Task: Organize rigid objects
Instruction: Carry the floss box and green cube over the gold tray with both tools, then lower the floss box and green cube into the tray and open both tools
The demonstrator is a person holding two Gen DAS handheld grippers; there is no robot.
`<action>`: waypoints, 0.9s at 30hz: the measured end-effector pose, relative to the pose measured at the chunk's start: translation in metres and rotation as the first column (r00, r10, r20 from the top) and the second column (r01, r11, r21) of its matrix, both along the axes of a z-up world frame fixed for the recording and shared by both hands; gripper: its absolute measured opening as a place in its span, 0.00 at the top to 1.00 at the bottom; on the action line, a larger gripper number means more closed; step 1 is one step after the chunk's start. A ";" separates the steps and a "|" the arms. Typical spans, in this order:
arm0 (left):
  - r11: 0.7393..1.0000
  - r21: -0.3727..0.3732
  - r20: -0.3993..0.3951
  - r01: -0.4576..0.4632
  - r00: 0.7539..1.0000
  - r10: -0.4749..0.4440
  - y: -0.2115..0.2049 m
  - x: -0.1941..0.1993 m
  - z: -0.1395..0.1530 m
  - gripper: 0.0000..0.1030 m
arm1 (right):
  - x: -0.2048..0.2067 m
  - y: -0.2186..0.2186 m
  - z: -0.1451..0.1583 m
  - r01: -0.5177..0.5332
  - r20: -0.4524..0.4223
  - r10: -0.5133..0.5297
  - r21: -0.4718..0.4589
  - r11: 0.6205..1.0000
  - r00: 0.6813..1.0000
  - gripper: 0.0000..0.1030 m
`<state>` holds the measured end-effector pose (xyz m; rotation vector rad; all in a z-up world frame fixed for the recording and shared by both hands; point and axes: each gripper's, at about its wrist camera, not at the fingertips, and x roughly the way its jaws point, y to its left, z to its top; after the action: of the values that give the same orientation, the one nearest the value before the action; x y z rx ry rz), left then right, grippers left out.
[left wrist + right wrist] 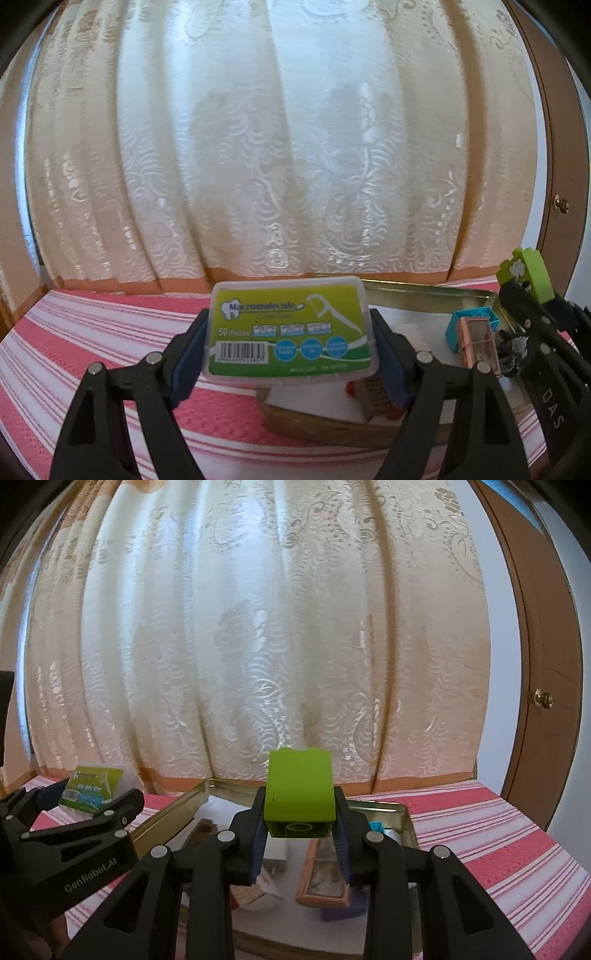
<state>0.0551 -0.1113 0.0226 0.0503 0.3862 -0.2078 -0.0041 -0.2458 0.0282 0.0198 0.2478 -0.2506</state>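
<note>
Both tongs, near level above the tray [404, 821], grip a floss box [290, 328] and green block [300, 794].

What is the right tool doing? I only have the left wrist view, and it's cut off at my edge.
Observer: The right tool is shut on a green block, raised, with the tray below and beyond it.
Operator: How does the block sit in it?
Observer: The pads clamp two opposite sides, and the hollow underside with its round socket faces the camera.
Operator: What's to the right of the tray?
Observer: Striped cloth runs from the tray's right rim to the table's edge.
</note>
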 end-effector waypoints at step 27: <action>0.994 0.006 -0.066 0.108 0.992 -0.107 -0.065 0.024 -0.015 0.22 | 0.033 -0.060 -0.010 0.092 -0.083 -0.089 0.031 0.995 0.993 0.67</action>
<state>0.0790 -0.1764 0.0078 0.0743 0.4499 -0.3145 0.0289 -0.3063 0.0181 0.0554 0.3331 -0.3380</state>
